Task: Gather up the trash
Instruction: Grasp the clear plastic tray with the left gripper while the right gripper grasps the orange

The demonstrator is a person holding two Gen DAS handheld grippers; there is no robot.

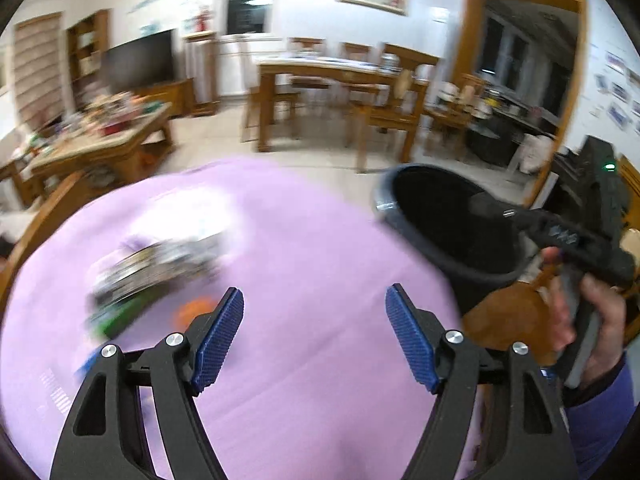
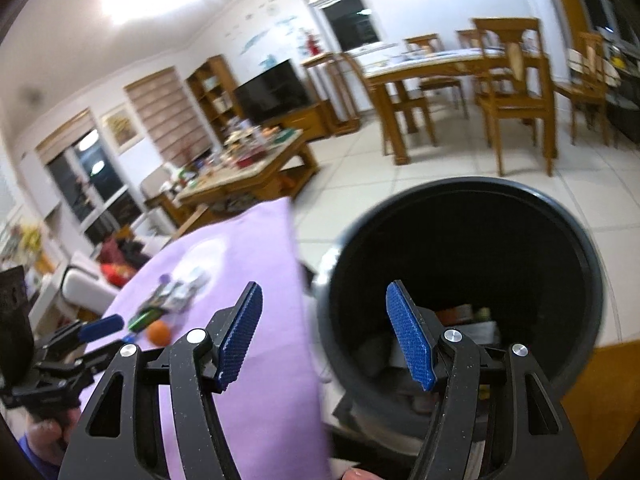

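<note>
A purple cloth [image 1: 304, 240] covers the table. On it lies a blurred heap of wrappers [image 1: 156, 268] with a green packet [image 1: 120, 316] and a small orange ball [image 1: 196, 308] beside it. My left gripper [image 1: 315, 289] hangs open above bare cloth, to the right of the heap, with nothing between its blue pads. A black bin [image 2: 480, 184] stands off the table's right edge, with some rubbish [image 2: 464, 320] at its bottom. My right gripper [image 2: 325, 284] is open and empty, with one finger over the cloth edge and the other over the bin's mouth. The wrappers [image 2: 180, 296] and orange ball [image 2: 159, 334] lie to its left.
A hand [image 1: 600, 312] holds the right tool beside the bin [image 1: 400, 172]. Beyond the tiled floor stand a cluttered low table [image 2: 256, 168], a wooden dining table [image 2: 440, 68] with chairs, and a television [image 2: 276, 92]. A sofa [image 2: 84, 280] is at the left.
</note>
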